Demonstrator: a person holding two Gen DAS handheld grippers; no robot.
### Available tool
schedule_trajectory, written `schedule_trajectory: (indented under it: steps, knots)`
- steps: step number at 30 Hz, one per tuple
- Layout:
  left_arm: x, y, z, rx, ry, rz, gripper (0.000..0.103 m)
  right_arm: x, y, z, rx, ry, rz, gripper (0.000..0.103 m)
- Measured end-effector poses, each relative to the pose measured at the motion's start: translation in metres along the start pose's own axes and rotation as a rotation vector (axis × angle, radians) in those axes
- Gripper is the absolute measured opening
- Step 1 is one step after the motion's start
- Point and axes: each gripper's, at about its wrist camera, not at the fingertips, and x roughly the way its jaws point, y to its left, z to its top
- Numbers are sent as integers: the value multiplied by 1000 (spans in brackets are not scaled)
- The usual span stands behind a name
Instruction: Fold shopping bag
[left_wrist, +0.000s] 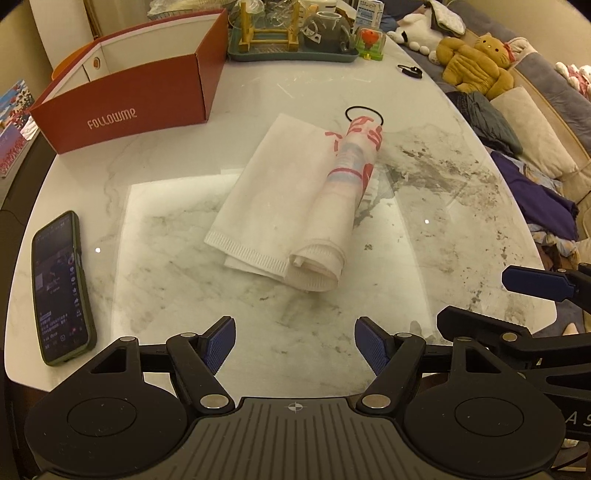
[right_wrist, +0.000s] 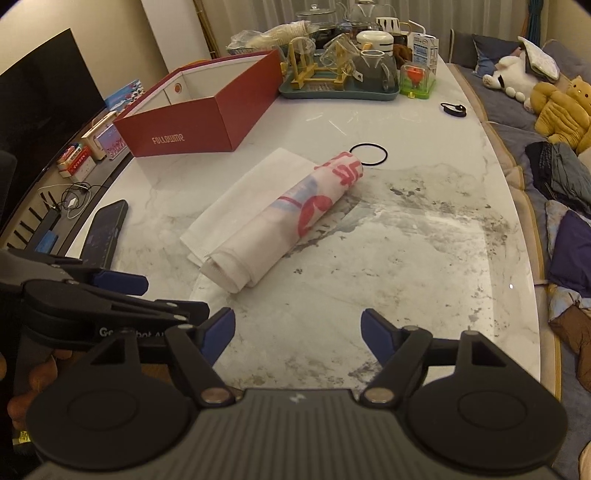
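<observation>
Bag (left_wrist: 295, 206) first: my shopping bag lies on the desk (left_wrist: 424, 240) half rolled, a printed roll resting on a flat white flap, nothing gripping it. I take the red box (left_wrist: 122, 122) as my landmark; the bag sits just to the right of it and a little nearer to me, with the black hair tie (left_wrist: 364, 110) touching or just beyond the roll's far end. The phone (left_wrist: 61, 288) lies nearer to me than the box, off the bag's left side.

My left hand-held gripper (left_wrist: 295, 345) hangs released, nothing between its jaws, on the near side of the bag. My right hand-held gripper (right_wrist: 297, 334) is equally released and empty.

Risks as I judge them: that roll is loose and round, so with no grip on it it may spring open or trundle sideways off the flap. If I pinch only the top layer, the inner turns could slide out. A clumsy reach could drag the hair tie along, or nudge the phone toward the desk edge.
</observation>
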Motion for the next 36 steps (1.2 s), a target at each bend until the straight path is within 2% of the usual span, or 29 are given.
schedule_trajectory:
  steps: [7,15,19,22,27,30,35,36]
  knots:
    - [1,13,6,4,4,16,72,10,7,6,15,9,7,82]
    - [5,44,19,5,-3,23,72,26,27,21,9,-9,-7,83]
    - [7,60,23,11,-1,33,72,48,34,36,20,-17,-68,82]
    - [8,71,25,0,6,29,72,72,36,48,49,1,-76,83]
    - [14,79,27,2,30,31,72,113,56,49,-62,67,-73,83]
    - [15,75,28,14,29,13,72,122,47,47,-99,79,-135,82]
    - [19,61,32,33,27,-15,72,88,7,50,-10,6,-264,82]
    - [20,58,33,35,25,-23,72,80,-2,49,17,-4,-257,82]
